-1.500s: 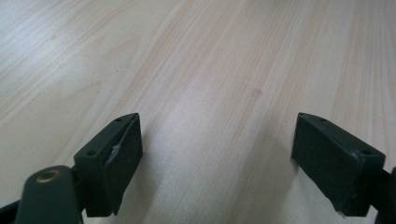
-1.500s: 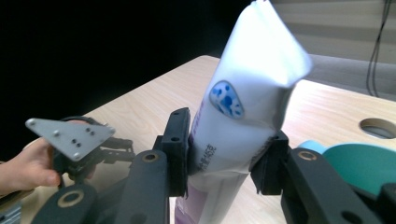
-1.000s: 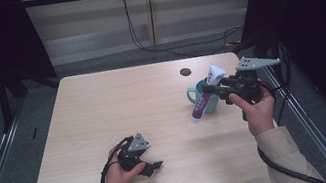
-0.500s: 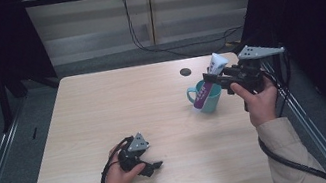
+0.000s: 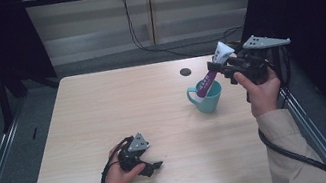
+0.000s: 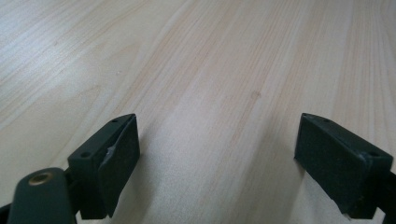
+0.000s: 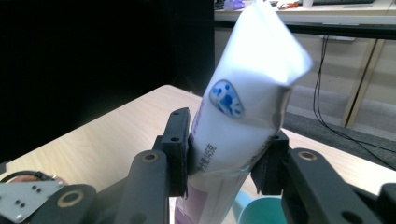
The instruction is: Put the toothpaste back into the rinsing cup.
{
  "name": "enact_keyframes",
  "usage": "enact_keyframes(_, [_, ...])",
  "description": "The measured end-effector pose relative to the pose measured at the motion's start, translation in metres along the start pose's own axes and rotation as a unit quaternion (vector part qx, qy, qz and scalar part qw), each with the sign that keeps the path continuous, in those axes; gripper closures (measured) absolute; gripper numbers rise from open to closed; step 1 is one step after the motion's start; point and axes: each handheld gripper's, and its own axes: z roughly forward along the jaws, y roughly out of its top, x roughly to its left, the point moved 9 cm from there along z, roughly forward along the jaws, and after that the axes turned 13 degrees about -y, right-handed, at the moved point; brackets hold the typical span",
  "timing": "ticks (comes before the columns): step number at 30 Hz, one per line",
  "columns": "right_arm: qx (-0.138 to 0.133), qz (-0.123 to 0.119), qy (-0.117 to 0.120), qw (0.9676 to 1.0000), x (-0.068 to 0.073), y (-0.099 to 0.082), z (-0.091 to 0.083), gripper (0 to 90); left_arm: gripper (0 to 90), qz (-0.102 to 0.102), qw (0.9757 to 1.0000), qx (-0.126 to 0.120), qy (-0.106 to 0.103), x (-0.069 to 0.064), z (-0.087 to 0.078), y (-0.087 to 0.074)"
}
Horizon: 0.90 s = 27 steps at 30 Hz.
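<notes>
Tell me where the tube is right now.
In the high view the tube is at the table's right side, clamped in the right gripper, slanting with its lower end in the teal cup.

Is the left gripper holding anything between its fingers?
No. In the left gripper view the left gripper stands open, with bare wooden table between its two fingers.
</notes>
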Motion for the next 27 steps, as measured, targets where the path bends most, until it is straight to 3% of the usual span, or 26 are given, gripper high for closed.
enact_keyframes(16, [0.004,-0.012,-0.057,0.9983,-0.026,-0.002,0.013,63.0,14.3,0.002,1.0000,-0.001,0.001,0.000,0.000,0.000])
enact_keyframes(27, [0.015,-0.027,-0.083,0.9961,-0.036,-0.010,0.029,62.9,14.4,0.002,1.0000,-0.001,0.000,-0.001,0.000,0.000])
